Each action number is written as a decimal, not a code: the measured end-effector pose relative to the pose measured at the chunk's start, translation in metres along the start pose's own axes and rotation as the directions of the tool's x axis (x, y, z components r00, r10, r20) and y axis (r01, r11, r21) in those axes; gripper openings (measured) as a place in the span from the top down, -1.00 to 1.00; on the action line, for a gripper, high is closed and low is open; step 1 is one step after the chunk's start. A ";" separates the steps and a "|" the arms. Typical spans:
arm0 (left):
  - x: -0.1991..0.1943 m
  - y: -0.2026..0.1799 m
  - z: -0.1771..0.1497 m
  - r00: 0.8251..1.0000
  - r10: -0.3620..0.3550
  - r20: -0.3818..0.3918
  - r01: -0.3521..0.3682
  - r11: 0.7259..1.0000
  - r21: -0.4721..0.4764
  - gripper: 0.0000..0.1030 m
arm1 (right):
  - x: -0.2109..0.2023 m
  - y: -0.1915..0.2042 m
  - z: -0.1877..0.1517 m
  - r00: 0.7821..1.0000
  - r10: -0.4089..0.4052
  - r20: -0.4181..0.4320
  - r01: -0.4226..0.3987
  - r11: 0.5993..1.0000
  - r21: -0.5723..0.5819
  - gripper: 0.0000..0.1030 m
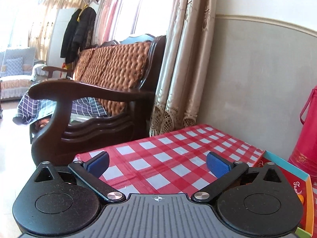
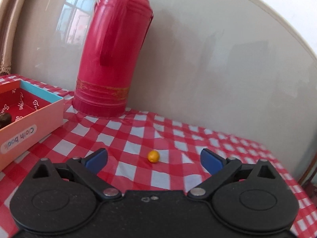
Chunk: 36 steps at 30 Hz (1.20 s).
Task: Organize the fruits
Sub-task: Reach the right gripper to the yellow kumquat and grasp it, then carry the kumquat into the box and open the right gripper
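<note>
In my right wrist view, the box [image 2: 33, 119] sits at left on the checked desk [image 2: 126, 138], the red flask [image 2: 111, 59] upper centre, and the small orange fruit [image 2: 153, 156] at centre, between the wide-open, empty right tongs [image 2: 153, 161]. My left tongs [image 1: 157, 164] also stand wide open, empty.

Both grippers: black plastic bodies w/ round hubs, silver pivot screws, blue finger pads. Left gripper [image 1: 157, 163] has a grey ribbed plate w/ crosshair mark; right gripper [image 2: 154, 159] all black.
</note>
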<state>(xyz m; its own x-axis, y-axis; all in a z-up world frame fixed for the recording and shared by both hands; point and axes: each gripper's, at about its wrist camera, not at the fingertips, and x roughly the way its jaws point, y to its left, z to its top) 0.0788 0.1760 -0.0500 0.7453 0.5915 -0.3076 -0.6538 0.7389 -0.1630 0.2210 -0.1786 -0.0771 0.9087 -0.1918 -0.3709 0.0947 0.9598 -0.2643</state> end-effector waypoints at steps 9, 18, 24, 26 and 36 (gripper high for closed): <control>0.003 0.007 0.002 1.000 -0.001 -0.001 0.001 0.999 -0.047 -1.00 | 0.066 -0.009 0.012 0.983 0.047 -0.179 -0.030 0.995 0.097 0.01; 0.005 0.013 0.002 1.000 0.012 -0.009 -0.013 0.998 -0.054 -1.00 | 0.097 -0.011 0.011 0.966 0.049 -0.254 -0.019 0.993 0.119 0.24; 0.004 0.010 0.002 1.000 0.010 -0.006 -0.010 0.999 -0.039 -1.00 | 0.098 -0.007 0.013 0.964 0.075 -0.256 -0.046 0.992 0.118 0.74; 0.003 0.009 0.001 1.000 0.008 -0.004 -0.008 0.999 -0.034 -1.00 | 0.098 -0.006 0.013 0.964 0.083 -0.254 -0.054 0.991 0.120 0.77; 0.001 0.009 0.002 1.000 0.008 -0.005 -0.008 0.999 -0.031 -1.00 | 0.059 -0.005 0.023 0.974 0.186 -0.132 -0.167 0.976 0.143 0.77</control>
<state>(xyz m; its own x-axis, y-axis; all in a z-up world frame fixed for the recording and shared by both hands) 0.0745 0.1838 -0.0501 0.7392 0.5961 -0.3136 -0.6639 0.7234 -0.1896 0.2837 -0.1897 -0.0776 0.8489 -0.0357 -0.5274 -0.0010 0.9976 -0.0691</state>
